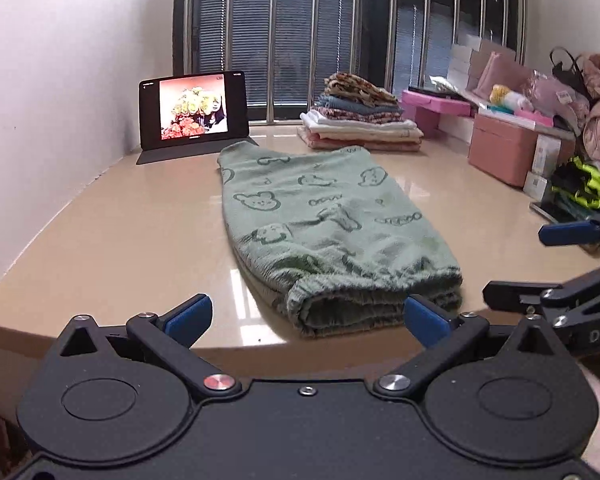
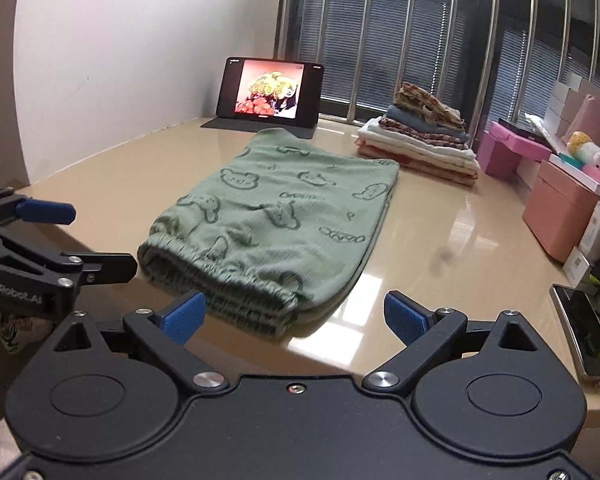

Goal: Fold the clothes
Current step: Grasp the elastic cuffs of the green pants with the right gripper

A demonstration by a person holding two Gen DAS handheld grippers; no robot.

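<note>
A green fleece garment (image 1: 324,224) with a bear print lies folded flat on the beige table (image 1: 111,224), its elastic waistband at the near edge. In the right wrist view the same green garment (image 2: 275,224) shows its waistband toward me. My left gripper (image 1: 308,320) is open at the table's near edge, its blue pads either side of the waistband and holding nothing. My right gripper (image 2: 295,318) is open too, just short of the waistband's right corner. The right gripper (image 1: 548,256) is seen at the far right of the left wrist view, the left gripper (image 2: 95,238) at the left of the right wrist view.
A tablet (image 1: 193,110) playing video stands at the back left by the wall. A stack of folded clothes (image 1: 360,120) sits at the back by the barred window. Pink boxes (image 1: 504,148) and bags crowd the right side. A phone (image 2: 586,332) lies at the table's right edge.
</note>
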